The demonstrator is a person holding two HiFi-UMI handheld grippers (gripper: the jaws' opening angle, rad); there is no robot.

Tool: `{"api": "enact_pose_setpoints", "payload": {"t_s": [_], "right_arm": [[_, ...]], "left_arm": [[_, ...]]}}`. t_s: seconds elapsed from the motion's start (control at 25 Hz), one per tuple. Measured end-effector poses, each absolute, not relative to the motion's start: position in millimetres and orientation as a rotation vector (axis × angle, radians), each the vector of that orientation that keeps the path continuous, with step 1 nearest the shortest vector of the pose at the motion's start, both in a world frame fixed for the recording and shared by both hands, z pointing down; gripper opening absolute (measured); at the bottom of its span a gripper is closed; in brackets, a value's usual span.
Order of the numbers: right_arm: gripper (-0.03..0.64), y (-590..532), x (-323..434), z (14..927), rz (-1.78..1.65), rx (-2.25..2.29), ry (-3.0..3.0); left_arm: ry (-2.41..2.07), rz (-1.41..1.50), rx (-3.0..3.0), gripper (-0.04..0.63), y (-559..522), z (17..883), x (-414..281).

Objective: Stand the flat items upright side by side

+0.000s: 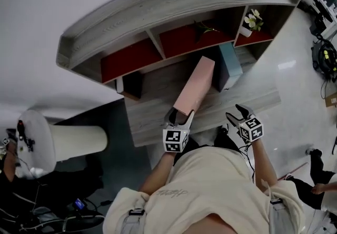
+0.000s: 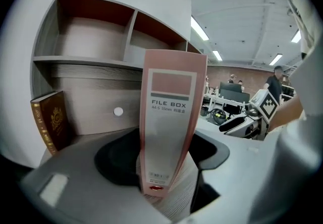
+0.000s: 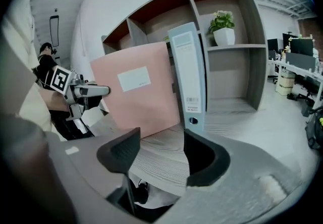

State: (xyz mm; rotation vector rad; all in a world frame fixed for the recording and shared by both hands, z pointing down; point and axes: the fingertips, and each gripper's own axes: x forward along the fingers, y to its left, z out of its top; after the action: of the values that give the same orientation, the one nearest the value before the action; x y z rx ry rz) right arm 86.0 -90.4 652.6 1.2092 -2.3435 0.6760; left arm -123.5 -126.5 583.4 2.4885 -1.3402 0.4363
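A pink file box (image 1: pixel 194 89) stands upright on the desk (image 1: pixel 150 114), leaning a little, its spine toward me. Just behind it to the right stands a blue-grey file box (image 1: pixel 230 64), close to the pink one. My left gripper (image 1: pixel 179 118) is at the pink box's near end, and the spine (image 2: pixel 169 132) sits between its wide jaws. Bare wood shows between the box and the right jaw, so the pads do not clamp it. My right gripper (image 1: pixel 238 115) hovers over the desk's front edge, open and empty, short of the blue-grey box (image 3: pixel 187 71) and the pink box (image 3: pixel 136 92).
A curved shelf unit (image 1: pixel 158 3) with red-backed compartments rises behind the desk. A dark brown book (image 2: pixel 50 122) stands at the left under the shelf. A potted plant (image 1: pixel 254 19) sits in the right compartment. A white round stool (image 1: pixel 37 143) is on the floor, left.
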Motion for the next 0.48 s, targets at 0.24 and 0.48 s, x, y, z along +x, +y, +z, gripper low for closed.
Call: {"api": "enact_pose_setpoints", "payload": {"t_s": [0.24, 0.48], "right_arm": [[0.262, -94.7, 139.3, 664.4, 0.753, 1.215, -2.354], [0.262, -108.8, 168.3, 670.4, 0.760, 1.187, -2.403]], "left_arm": [[-1.472, 0.447, 2.374, 0.311, -147.4, 577.6, -78.3], [-1.582, 0.453, 2.285, 0.313, -161.4, 577.5, -53.1]]}}
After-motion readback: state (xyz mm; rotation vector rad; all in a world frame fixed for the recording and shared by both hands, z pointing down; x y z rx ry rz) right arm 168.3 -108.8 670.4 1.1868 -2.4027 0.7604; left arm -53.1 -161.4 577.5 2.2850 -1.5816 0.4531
